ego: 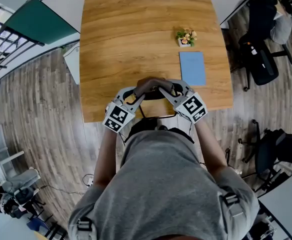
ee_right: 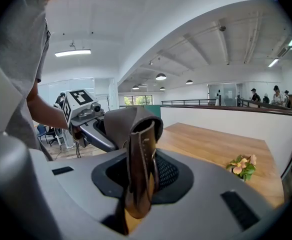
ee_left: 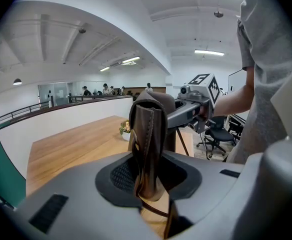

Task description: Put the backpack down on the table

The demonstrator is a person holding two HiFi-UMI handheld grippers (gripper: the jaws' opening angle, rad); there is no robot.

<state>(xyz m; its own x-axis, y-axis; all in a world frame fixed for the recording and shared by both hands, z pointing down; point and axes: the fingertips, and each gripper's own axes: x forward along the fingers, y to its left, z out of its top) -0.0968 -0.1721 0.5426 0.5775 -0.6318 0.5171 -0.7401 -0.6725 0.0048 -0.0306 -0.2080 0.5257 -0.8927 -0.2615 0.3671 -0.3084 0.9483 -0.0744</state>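
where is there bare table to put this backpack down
The whole left half and far end of the table are bare, from the left edge to the flower pot. The near middle, just ahead of the backpack, is bare too. Crowded only on the right, where the blue book lies beside the pot.

Light wooden counter (ego: 131,44) with two small things on its right side.

Carries a small potted plant (ego: 186,37), pale flowers and green leaves in a white pot, toward the far right. Holds a flat blue booklet (ego: 192,68) just nearer than the pot, lying square to the right edge, close to the pot but not touching it. Shows warm grain running left to right across the top. Stands on a grey-brown plank floor (ego: 46,109).
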